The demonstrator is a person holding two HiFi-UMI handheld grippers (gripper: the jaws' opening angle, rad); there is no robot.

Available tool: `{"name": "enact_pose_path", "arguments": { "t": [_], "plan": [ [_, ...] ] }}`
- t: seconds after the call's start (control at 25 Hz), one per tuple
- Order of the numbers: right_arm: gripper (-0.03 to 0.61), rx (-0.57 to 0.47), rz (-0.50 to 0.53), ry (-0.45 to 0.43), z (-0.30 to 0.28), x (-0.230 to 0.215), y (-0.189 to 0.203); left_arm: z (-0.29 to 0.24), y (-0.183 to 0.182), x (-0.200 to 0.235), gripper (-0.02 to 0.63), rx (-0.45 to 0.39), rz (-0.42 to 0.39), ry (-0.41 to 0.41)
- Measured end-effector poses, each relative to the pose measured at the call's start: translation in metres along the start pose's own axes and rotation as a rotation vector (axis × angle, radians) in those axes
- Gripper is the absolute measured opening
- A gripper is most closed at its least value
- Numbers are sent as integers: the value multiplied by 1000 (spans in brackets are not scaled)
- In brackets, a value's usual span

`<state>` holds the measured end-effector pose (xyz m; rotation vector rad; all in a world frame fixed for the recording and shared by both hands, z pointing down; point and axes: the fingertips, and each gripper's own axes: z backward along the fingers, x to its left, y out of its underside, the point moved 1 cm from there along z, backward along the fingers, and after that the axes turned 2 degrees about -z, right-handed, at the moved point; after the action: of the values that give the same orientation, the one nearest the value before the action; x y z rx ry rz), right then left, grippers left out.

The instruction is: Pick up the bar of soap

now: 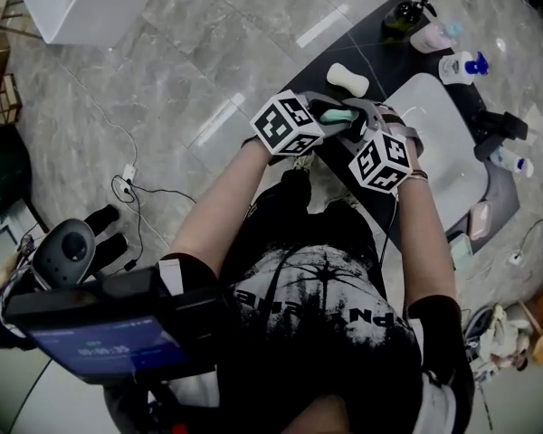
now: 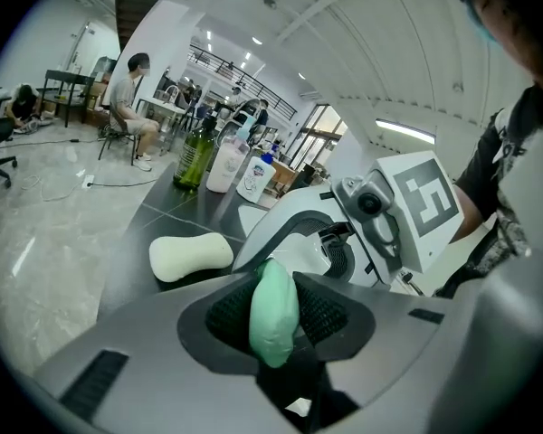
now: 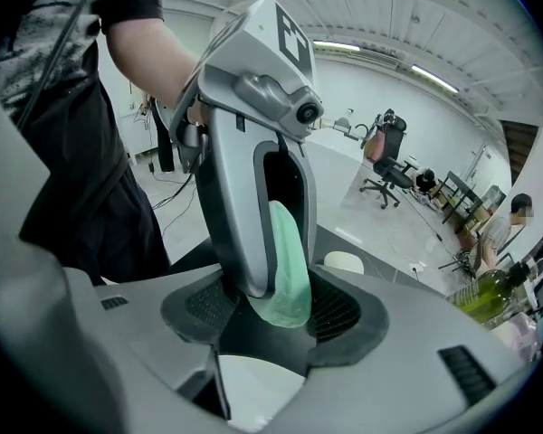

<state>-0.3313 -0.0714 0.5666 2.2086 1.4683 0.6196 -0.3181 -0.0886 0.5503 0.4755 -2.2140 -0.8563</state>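
A pale green bar of soap (image 1: 336, 116) is held in the air in front of the person's chest, where both grippers meet. My left gripper (image 2: 273, 325) is shut on it, and the bar stands edge-on between the mesh pads. My right gripper (image 3: 281, 307) faces the left one. The lower end of the green soap (image 3: 287, 274) reaches between its jaws, and a dark gap shows beside one pad. A second, white bar of soap (image 1: 347, 80) lies on the dark counter (image 1: 380, 57) beyond the grippers; the white bar (image 2: 190, 257) also shows in the left gripper view.
A white sink basin (image 1: 439, 129) is set in the counter to the right. Bottles (image 1: 462, 64) stand at the counter's far end, one of them dark green (image 2: 194, 156). A cable and plug (image 1: 127, 181) lie on the marble floor at left. People sit at desks in the background (image 2: 131, 98).
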Motion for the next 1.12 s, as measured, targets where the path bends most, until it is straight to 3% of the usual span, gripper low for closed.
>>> {"name": "enact_pose_path", "arguments": {
  "t": [0.56,0.84,1.12],
  "plan": [
    [238,45,-66,-45,-29,1,18,-16,21,21,126,10,36,63],
    [238,34,-90,-34,-31,-3,15,-14,19,24,127,30,7,57],
    [238,41,-106,-7,-33,-4,17,-13,19,25,130,34,-75,2]
  ]
}}
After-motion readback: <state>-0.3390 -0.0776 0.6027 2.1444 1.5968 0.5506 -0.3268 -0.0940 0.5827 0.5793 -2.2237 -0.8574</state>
